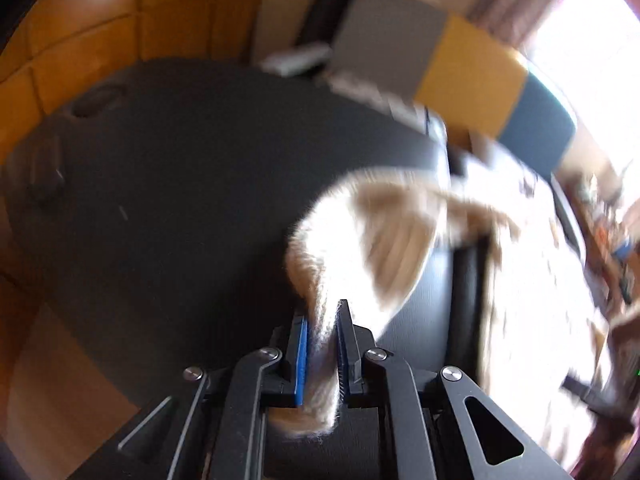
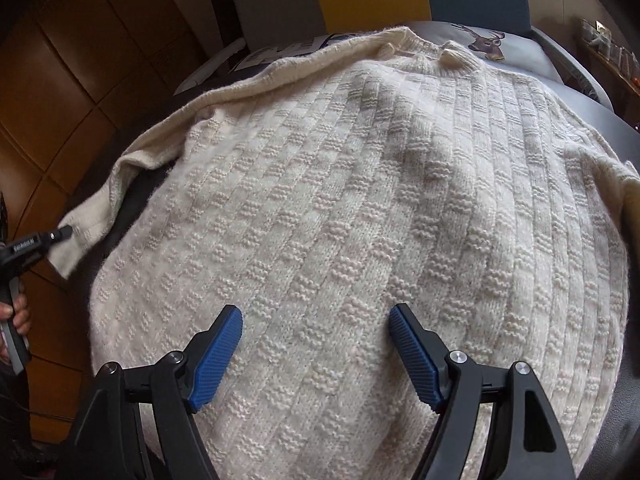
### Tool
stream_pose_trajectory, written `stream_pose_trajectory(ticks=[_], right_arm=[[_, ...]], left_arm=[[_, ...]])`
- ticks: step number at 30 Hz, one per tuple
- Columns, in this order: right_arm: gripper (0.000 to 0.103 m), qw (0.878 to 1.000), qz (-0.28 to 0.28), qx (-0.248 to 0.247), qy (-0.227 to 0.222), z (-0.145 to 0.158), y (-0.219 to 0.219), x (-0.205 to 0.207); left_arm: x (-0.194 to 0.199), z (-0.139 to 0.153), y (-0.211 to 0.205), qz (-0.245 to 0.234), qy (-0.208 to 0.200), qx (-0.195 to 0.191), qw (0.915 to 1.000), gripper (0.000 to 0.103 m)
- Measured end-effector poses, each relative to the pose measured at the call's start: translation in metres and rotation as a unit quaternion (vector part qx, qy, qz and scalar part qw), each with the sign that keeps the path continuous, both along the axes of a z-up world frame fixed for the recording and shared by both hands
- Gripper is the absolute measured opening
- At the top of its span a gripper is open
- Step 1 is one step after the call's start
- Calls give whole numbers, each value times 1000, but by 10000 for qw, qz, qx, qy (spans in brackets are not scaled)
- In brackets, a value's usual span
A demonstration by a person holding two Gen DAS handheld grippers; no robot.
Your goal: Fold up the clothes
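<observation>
The cream basket-weave knitted sweater (image 2: 360,208) lies flat across the dark table (image 1: 160,184), filling the right wrist view. The left gripper (image 1: 322,354) pinches its blurred, overexposed sleeve cuff (image 1: 320,360); the right gripper (image 2: 316,354) hovers spread, lower centre, its hem cut off

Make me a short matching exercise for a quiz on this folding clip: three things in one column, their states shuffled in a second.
Things:
1. left gripper
2. right gripper
3. sweater

States:
A. spread flat, collar at the far end
B. shut on the sleeve cuff
C. open above the knit, holding nothing

Pairs: 1-B, 2-C, 3-A
</observation>
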State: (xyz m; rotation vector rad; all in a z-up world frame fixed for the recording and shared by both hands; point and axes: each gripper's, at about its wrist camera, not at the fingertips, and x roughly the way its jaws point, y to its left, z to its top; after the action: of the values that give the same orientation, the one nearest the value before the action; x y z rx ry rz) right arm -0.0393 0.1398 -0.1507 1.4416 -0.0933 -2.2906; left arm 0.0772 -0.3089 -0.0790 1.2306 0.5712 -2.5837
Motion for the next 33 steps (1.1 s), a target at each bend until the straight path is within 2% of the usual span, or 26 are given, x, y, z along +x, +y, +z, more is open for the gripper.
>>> stream_pose_trajectory(ticks=[2,5,10,13,16,18,19,21,23,25,28,29,31,33], right_arm=[[79,10000,-6,-5,-4,0,2,1],[83,10000,-4,30,-20,0,-1,0],[85,9989,118,463,19,1,-14,1],[85,9971,222,730,54,1,-21,2],[90,9965,259,799,48,0,-24,1],[95,9968,245,763,33,0,-26,0],[99,9967,256,770,32,0,-28,-1],[103,9956,310,885,61,-1,-33,-1],[103,9946,347,978,96,-2,-37,0],[103,9953,315,913,122,-3,-32,3],[103,9956,302,875,170,-3,-30,8],[103,9956,293,869,186,-2,-29,8],[103,9957,277,859,214,-2,-29,9],[103,9957,279,852,230,-1,-28,10]], left_arm=[[-12,22,-19,188,190,-319,9991,12],[-37,42,-48,368,141,-822,9958,12],[-100,31,-86,606,-426,-1332,9883,12],[-127,28,-98,612,-710,-1796,9793,12],[-148,5,-116,563,-1359,-1984,9690,13],[-158,-17,-132,530,-1710,-1570,9712,14],[-157,-25,-139,576,-1813,-1427,9713,17],[-154,-39,-152,690,-1977,-1124,9713,18],[-141,-36,-161,997,-1839,-797,9746,21],[-120,-21,-157,1169,-1432,-588,9810,21],[-85,4,-121,648,-659,-249,9954,22],[-73,8,-102,242,-456,29,9987,22],[-52,9,-58,-616,-208,557,9963,22],[-31,4,-10,-1353,-139,887,9867,22]])
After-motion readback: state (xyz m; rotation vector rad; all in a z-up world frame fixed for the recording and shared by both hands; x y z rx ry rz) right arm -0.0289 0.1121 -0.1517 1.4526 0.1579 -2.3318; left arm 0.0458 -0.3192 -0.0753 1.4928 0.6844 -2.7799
